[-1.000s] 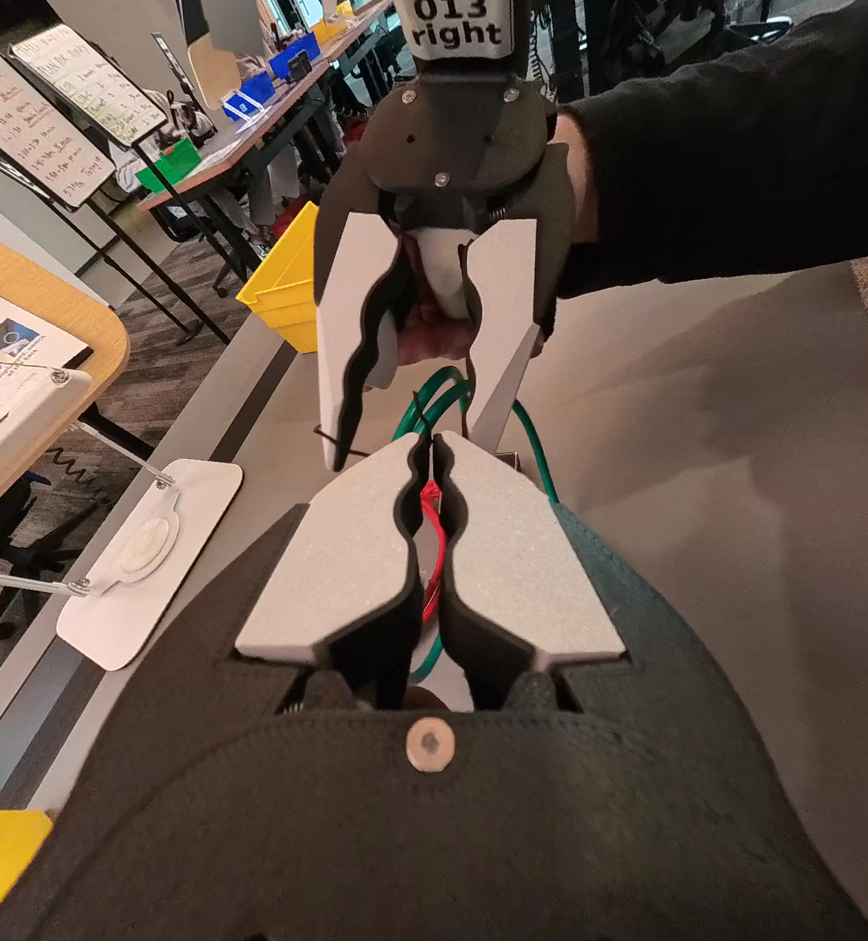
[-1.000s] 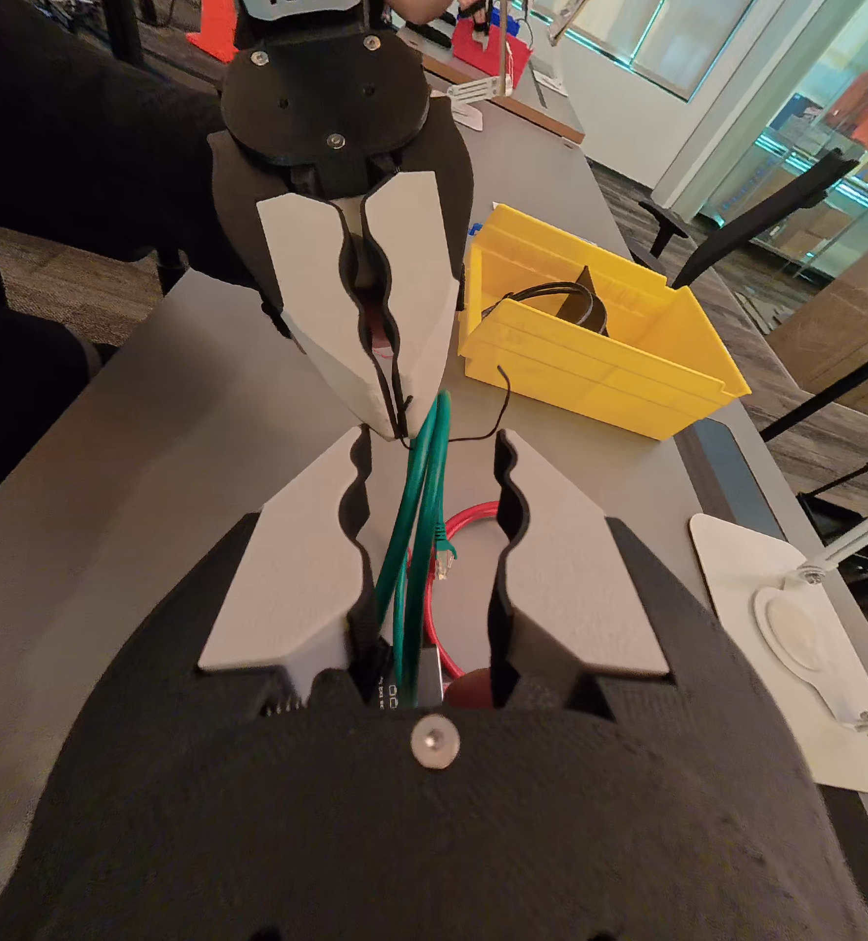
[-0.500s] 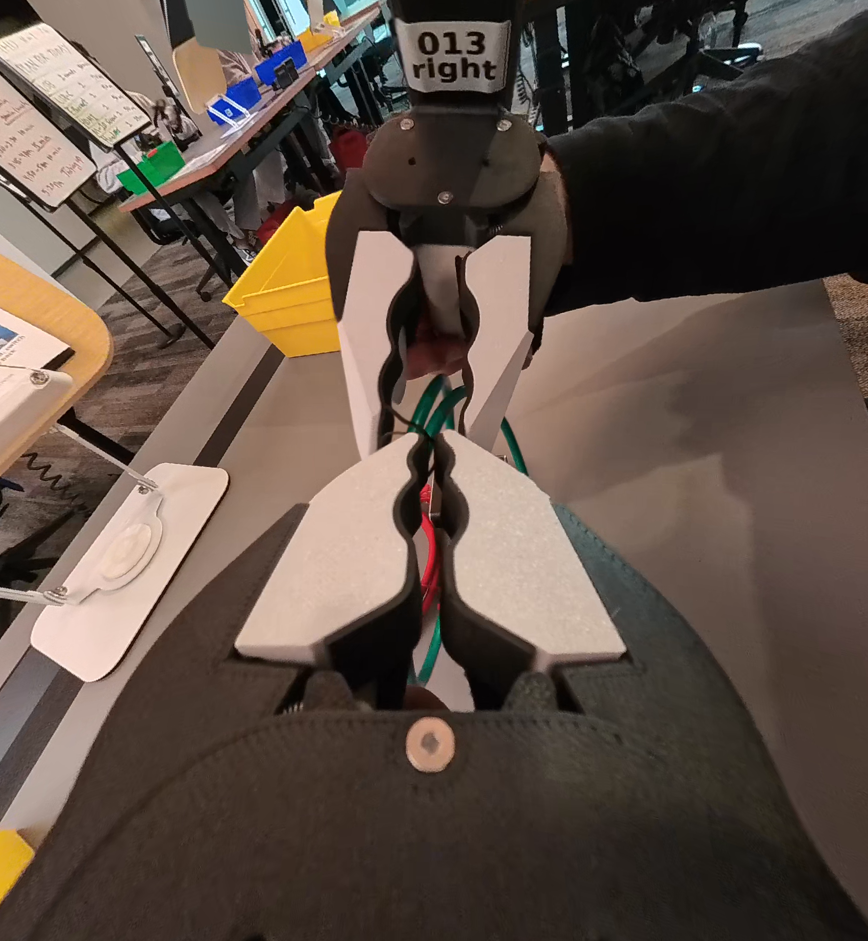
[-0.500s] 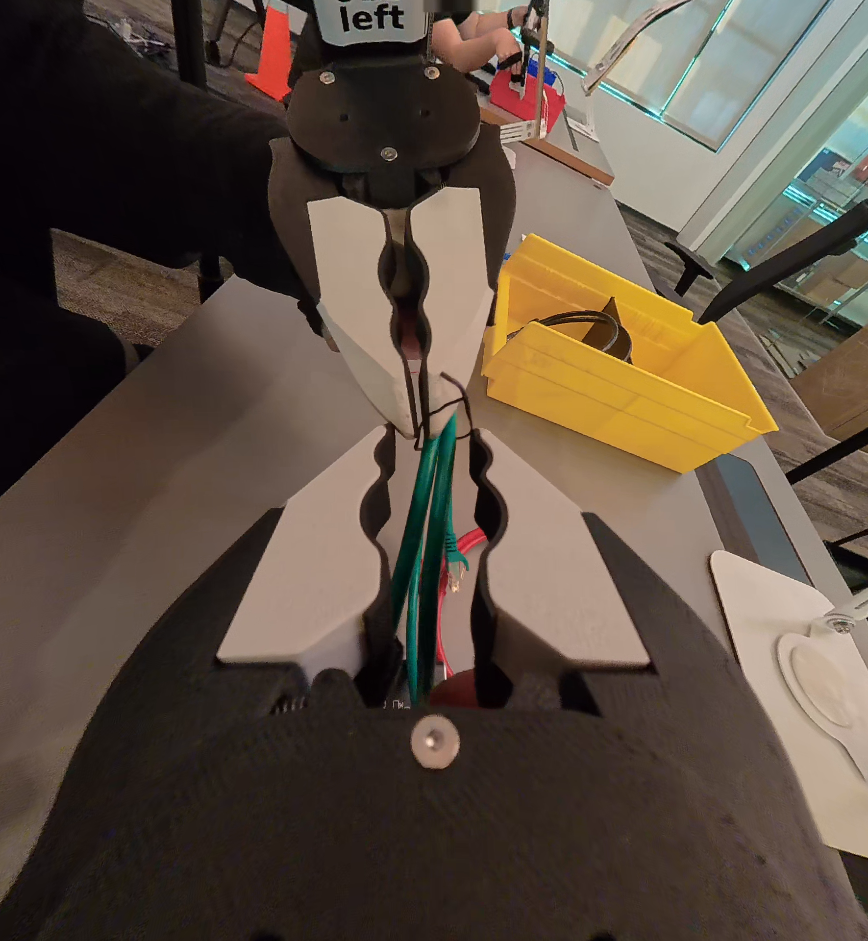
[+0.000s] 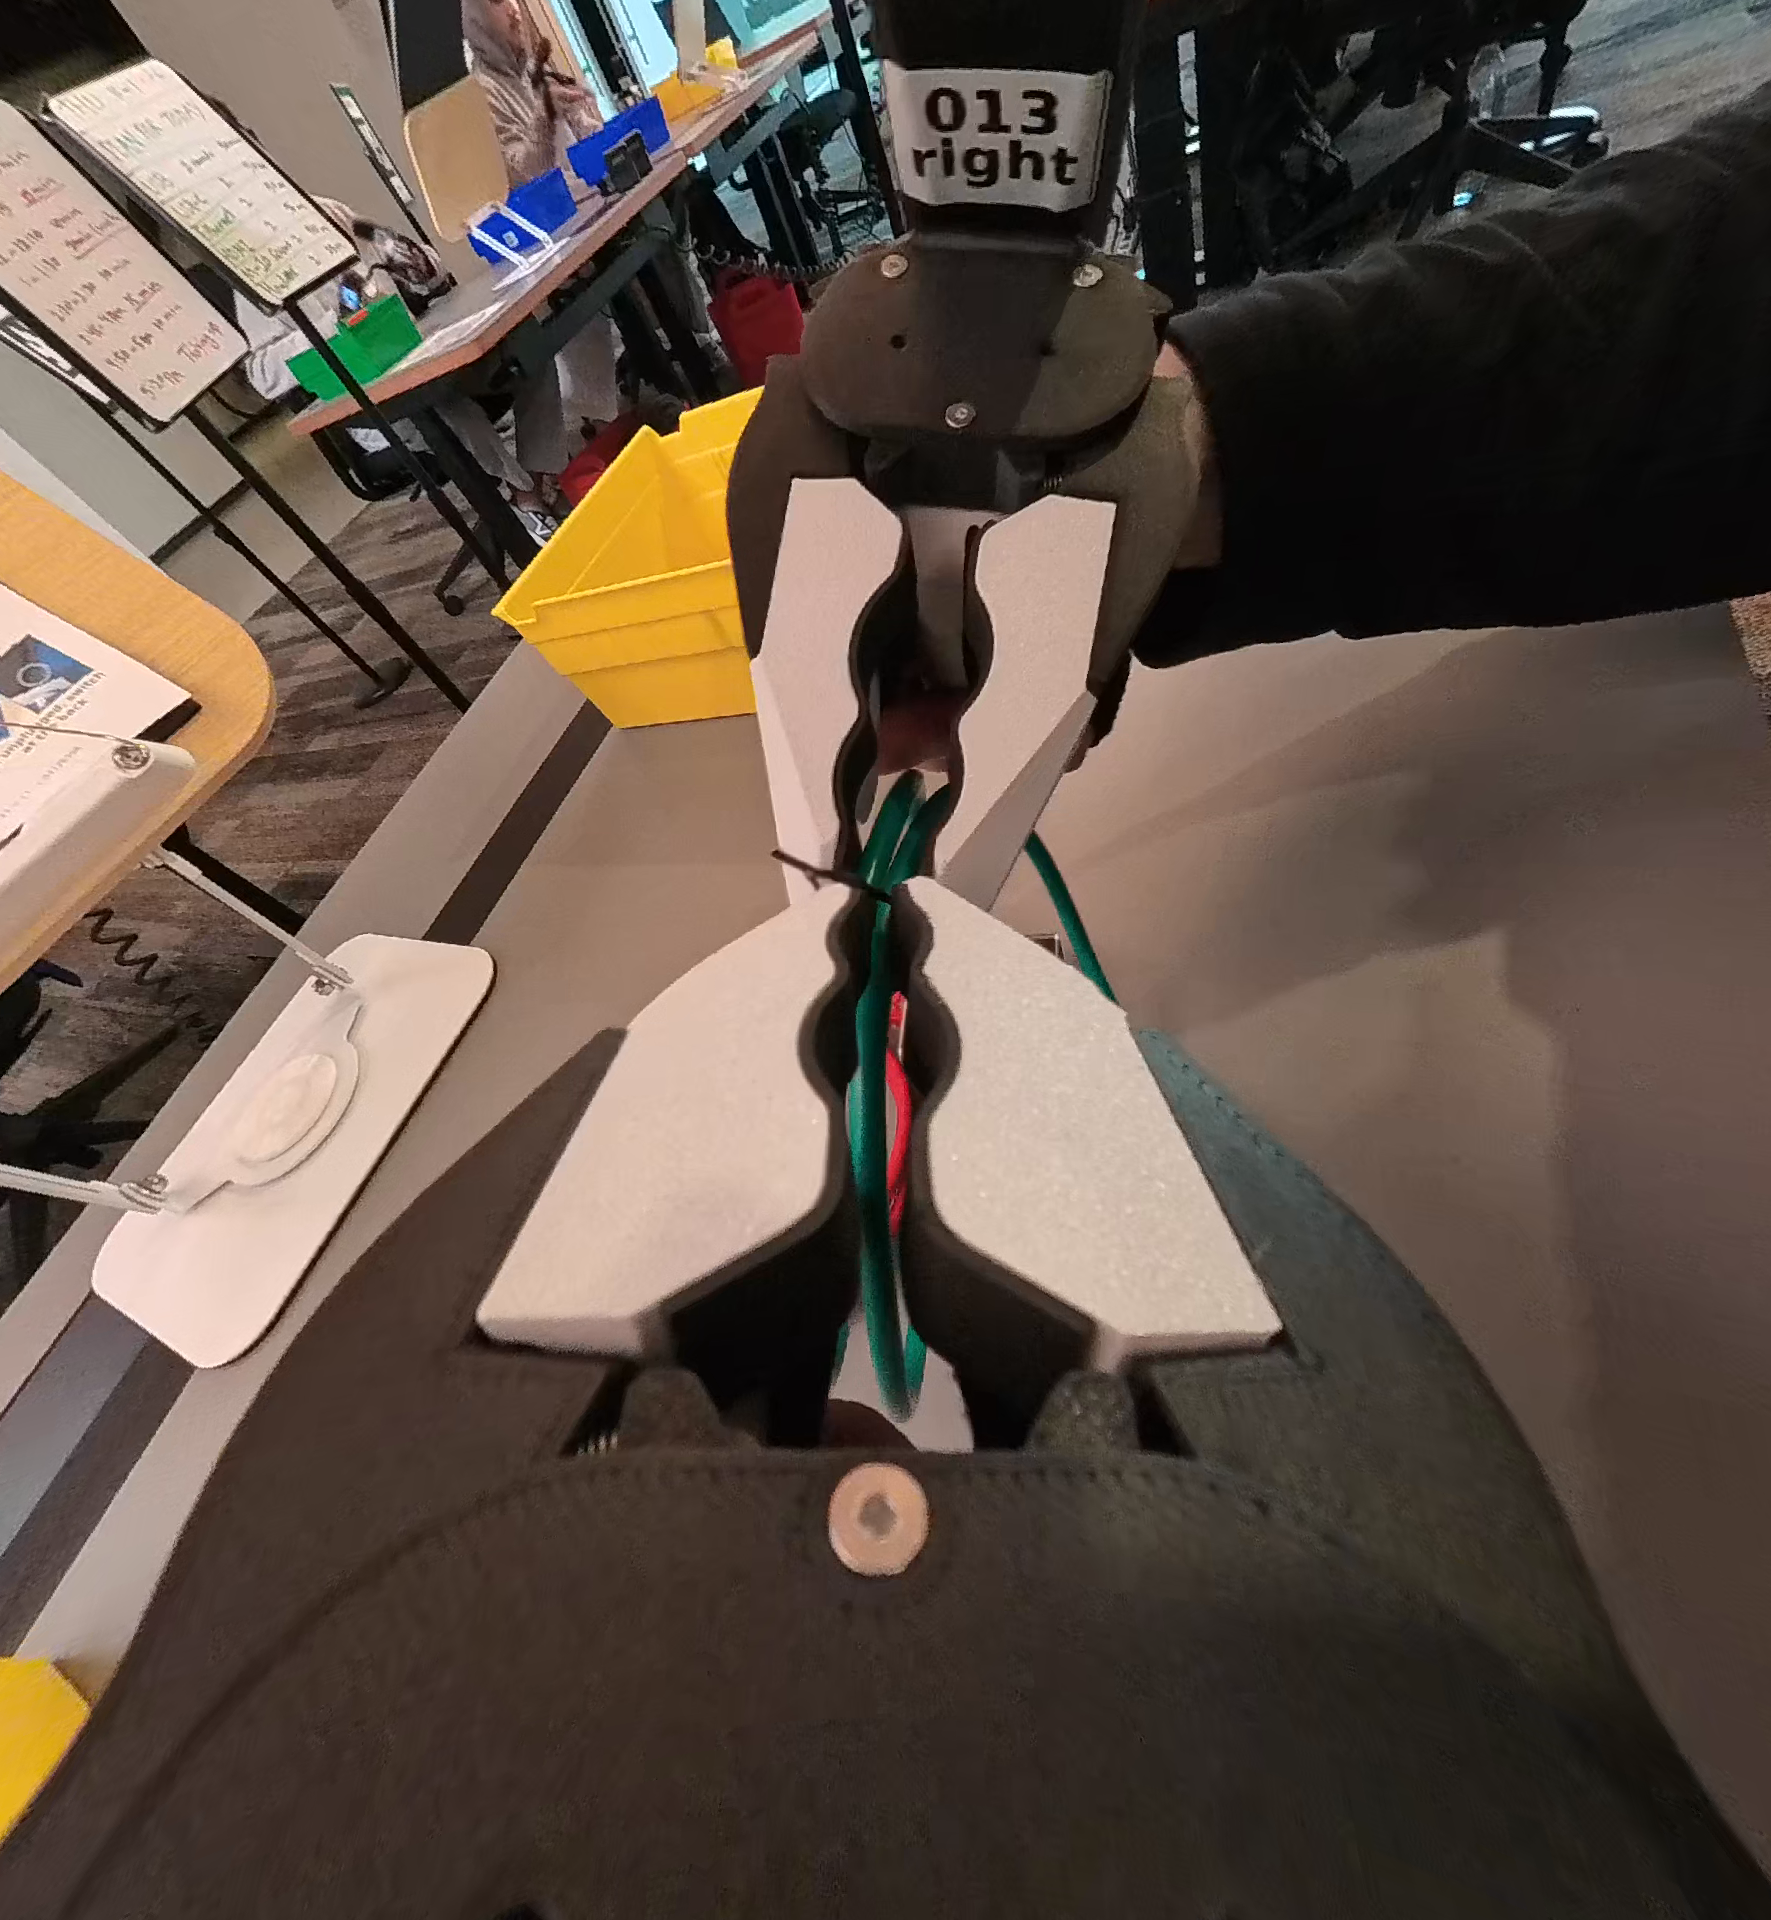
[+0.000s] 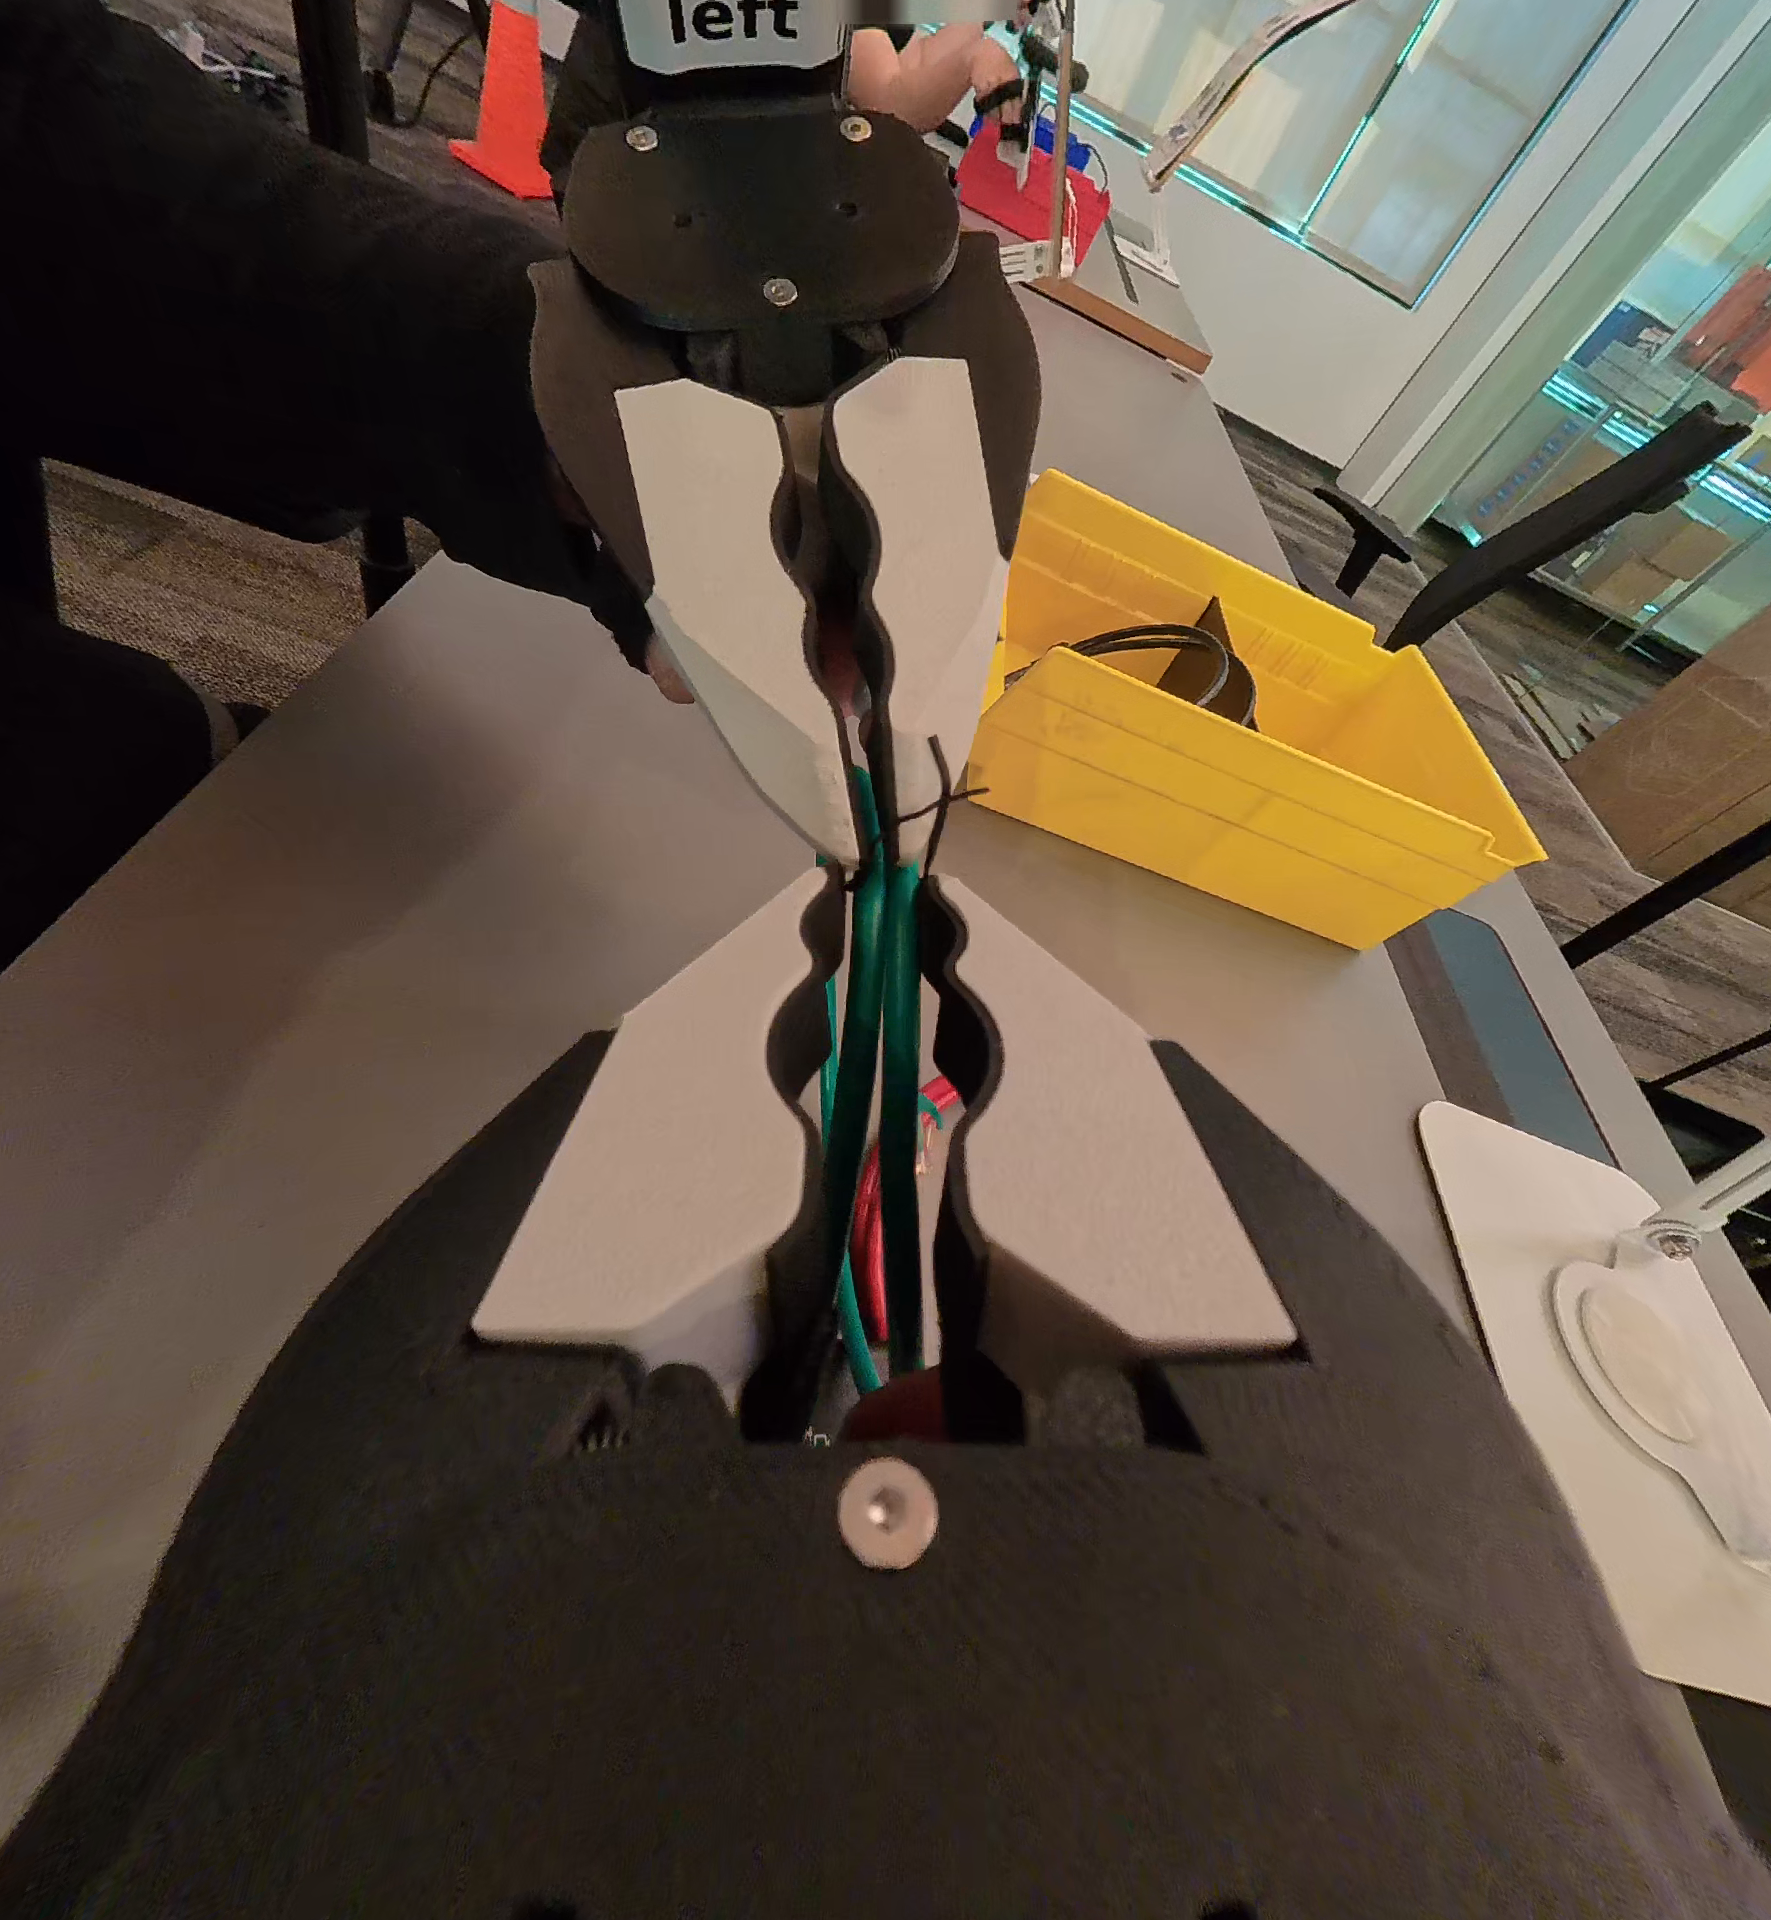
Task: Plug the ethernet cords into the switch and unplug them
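Table: a grey tabletop [image 5: 1483,1039] fills both wrist views, with a darker strip along one edge.
Cords: a bundle of green cords [image 5: 886,1195], tied with a thin black tie [image 6: 922,810], hangs above the table between the two grippers; a red cord [image 6: 865,1236] lies below it.
Left gripper [image 5: 879,914]: tips pressed together on the green bundle at the tie.
Right gripper [image 6: 876,883]: tips nearly closed around the same bundle; a firm pinch cannot be told.
Switch: mostly hidden under the cords.
Yellow bin [image 6: 1265,769]: on the table beyond the grippers, holding a black cable.
White plate [image 5: 289,1132]: a flat stand base at the table edge.
Room: whiteboards [image 5: 81,239] on stands, other tables, carpet, glass walls.
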The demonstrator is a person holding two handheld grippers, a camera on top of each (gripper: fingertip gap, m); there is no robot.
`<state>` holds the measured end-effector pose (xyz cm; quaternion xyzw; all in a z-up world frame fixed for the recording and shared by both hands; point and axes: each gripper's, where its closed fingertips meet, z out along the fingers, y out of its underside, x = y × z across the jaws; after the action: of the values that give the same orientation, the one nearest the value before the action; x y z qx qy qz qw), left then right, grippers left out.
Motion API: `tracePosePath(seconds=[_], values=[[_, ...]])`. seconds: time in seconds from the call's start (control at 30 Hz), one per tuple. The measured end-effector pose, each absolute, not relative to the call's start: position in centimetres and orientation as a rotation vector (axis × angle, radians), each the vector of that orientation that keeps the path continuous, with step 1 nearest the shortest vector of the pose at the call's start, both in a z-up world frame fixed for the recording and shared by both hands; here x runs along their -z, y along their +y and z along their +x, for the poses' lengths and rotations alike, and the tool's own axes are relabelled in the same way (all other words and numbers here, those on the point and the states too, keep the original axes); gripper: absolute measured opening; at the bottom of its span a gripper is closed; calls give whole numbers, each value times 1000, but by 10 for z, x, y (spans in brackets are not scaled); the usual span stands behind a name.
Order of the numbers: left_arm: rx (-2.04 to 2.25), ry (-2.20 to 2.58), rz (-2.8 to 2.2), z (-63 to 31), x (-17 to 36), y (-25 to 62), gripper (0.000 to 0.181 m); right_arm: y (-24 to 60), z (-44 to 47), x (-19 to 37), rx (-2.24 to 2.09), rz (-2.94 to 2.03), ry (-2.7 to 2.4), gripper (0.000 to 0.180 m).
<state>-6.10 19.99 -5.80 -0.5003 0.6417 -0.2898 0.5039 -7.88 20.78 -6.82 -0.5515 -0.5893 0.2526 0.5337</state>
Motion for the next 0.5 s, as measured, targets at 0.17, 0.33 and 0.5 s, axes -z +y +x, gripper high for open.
tracePosePath(seconds=[0.17,0.33,0.5], values=[[671,1547,-1206,-62,57,202,6,210,-78,69,-589,-1325,-1392,10],[599,1534,-1211,-68,53,211,12,210,-79,68,-591,-1328,-1386,9],[528,1572,-1212,-73,55,213,14,210,-81,69,-585,-1333,-1390,9]])
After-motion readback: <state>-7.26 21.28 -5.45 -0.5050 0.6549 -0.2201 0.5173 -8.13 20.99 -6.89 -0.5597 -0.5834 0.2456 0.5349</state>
